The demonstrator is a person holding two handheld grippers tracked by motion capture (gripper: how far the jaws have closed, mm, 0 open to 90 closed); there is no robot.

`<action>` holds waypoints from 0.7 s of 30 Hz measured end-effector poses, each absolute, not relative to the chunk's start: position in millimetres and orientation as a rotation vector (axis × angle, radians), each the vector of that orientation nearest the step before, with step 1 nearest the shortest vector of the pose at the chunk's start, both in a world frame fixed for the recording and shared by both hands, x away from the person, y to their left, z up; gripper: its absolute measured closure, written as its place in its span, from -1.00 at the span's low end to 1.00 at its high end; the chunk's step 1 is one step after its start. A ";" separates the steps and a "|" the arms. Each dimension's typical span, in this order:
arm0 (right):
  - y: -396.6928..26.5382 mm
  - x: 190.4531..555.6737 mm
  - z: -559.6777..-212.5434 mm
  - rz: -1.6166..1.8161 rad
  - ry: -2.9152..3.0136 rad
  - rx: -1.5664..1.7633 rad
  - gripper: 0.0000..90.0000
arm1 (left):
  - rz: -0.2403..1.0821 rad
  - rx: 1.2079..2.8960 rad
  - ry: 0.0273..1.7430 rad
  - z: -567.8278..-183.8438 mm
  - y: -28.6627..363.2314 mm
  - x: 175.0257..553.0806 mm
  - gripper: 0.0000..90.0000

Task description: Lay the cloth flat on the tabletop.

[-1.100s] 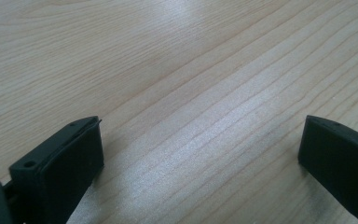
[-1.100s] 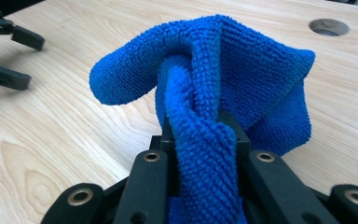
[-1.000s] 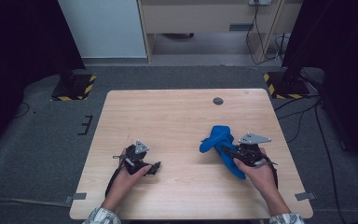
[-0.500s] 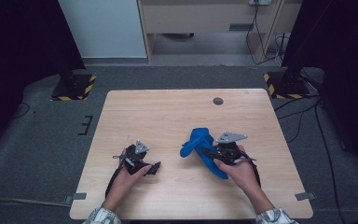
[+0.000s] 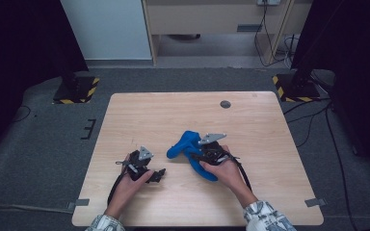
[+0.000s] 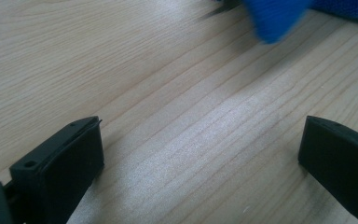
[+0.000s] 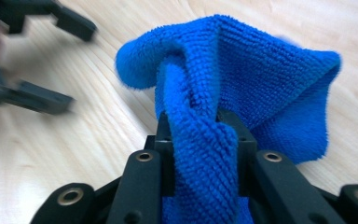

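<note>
A blue microfibre cloth (image 5: pixel 187 143) hangs bunched from my right gripper (image 5: pixel 196 155) just above the wooden table (image 5: pixel 173 110), near its middle. In the right gripper view the cloth (image 7: pixel 261 84) is squeezed between the two black jaws of the right gripper (image 7: pixel 200 135). Those jaws have just been opening a little, with the cloth still pinched. My left gripper (image 5: pixel 158 173) rests on the table to the left, open. Bare wood lies between the jaws of the left gripper (image 6: pixel 200 158). A corner of the cloth (image 6: pixel 275 18) shows beyond them.
A small dark round cap (image 5: pixel 225 104) sits in the table's far right part. On the floor beyond stand two black bases with yellow-black stripes (image 5: pixel 74 90) (image 5: pixel 294 86). The left gripper (image 7: pixel 70 60) shows blurred at the upper left of the right gripper view.
My right gripper has carried the blue cloth leftwards across the table, towards the left gripper. The left hand and its gripper have stayed in place.
</note>
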State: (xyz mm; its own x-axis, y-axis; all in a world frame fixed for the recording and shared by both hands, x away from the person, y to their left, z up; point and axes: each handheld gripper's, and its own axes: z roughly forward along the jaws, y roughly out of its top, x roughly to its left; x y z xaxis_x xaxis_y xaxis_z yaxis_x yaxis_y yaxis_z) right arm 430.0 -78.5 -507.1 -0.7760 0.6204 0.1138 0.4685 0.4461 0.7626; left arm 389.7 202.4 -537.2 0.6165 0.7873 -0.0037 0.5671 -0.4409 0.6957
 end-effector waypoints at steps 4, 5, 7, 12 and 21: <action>-75.4 437.5 -522.4 1.151 2.525 0.977 0.35 | 0.419 2.182 1.036 -536.6 203.3 389.8 -1.00; -75.6 437.6 -523.4 1.151 2.523 0.990 0.27 | 0.421 2.188 1.033 -535.3 203.2 389.7 -0.98; -75.9 437.5 -524.0 1.133 2.513 1.012 -0.03 | 0.434 2.176 1.025 -532.0 203.2 388.9 -0.90; -80.1 427.8 -512.4 1.129 2.479 1.013 -0.59 | 0.437 2.097 1.025 -520.9 206.0 387.9 -0.90; -91.9 398.0 -489.5 1.253 2.438 0.939 -0.49 | 0.444 2.090 1.018 -519.1 202.0 388.0 -0.88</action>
State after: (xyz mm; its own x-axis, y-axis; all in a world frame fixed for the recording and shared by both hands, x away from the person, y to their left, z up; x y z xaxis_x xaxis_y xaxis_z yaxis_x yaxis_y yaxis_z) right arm 398.0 -91.9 -489.5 -0.7633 0.6419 0.0731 0.4330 0.4244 0.7952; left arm 388.0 202.0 -519.1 0.6226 0.7824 -0.0164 0.5197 -0.3977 0.7562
